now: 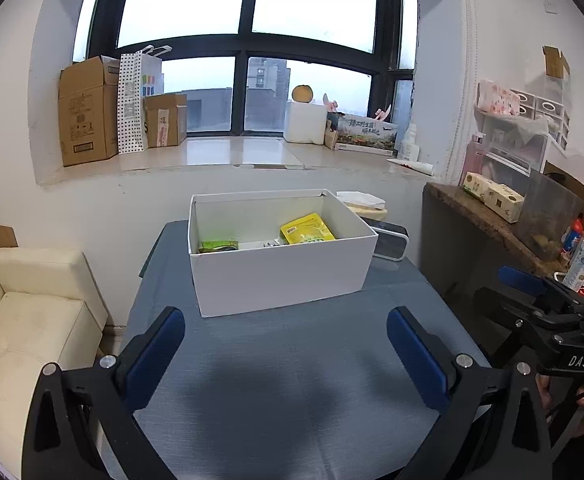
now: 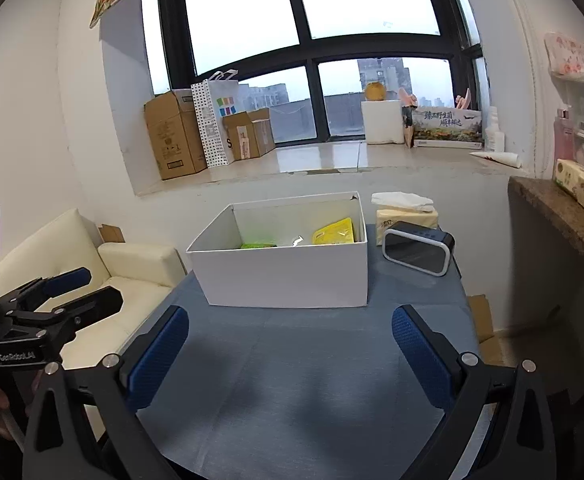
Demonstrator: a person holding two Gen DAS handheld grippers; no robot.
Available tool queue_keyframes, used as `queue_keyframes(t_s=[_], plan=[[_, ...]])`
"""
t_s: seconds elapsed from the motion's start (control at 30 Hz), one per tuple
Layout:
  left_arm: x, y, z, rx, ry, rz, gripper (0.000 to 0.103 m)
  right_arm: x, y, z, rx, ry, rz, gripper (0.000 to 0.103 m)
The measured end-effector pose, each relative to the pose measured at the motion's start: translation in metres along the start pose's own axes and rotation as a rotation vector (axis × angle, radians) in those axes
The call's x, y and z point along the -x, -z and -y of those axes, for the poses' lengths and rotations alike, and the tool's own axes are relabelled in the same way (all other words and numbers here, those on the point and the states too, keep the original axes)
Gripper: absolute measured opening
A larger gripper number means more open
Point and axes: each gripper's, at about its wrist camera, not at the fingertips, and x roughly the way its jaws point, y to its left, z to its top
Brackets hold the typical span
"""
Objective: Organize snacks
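Observation:
A white open box (image 1: 276, 276) (image 2: 288, 276) stands at the far side of the blue-grey table (image 1: 292, 380) (image 2: 292, 380). Inside it lie a yellow snack pouch (image 1: 307, 229) (image 2: 334, 233), a green snack pack (image 1: 218, 245) (image 2: 257, 245) and a pale wrapper between them. My left gripper (image 1: 286, 350) hovers open over the near table, well short of the box, with nothing between its blue pads. My right gripper (image 2: 290, 354) is open and empty too, likewise short of the box. Each gripper shows at the edge of the other's view.
A black speaker (image 2: 418, 252) (image 1: 390, 242) and a tissue pack (image 2: 406, 212) sit right of the box. A cream sofa (image 1: 32, 320) (image 2: 92, 276) lies left of the table, a dark counter (image 1: 488, 224) right. Cardboard boxes (image 1: 88, 116) line the windowsill.

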Motion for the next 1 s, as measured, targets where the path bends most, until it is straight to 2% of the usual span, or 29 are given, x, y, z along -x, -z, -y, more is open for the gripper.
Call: queue_keyframes(t_s=[0.2, 1.0], plan=[[-0.0010, -0.0005, -0.0052, 0.019, 0.015, -0.007, 0.103, -0.0034, 0.0030, 0.0022, -0.003, 0.000, -0.028, 0.103], [0.0016, 0.0000, -0.0051, 0.013, 0.003, -0.003, 0.103, -0.0025, 0.0024, -0.0038, 0.015, -0.018, -0.031, 0.103]])
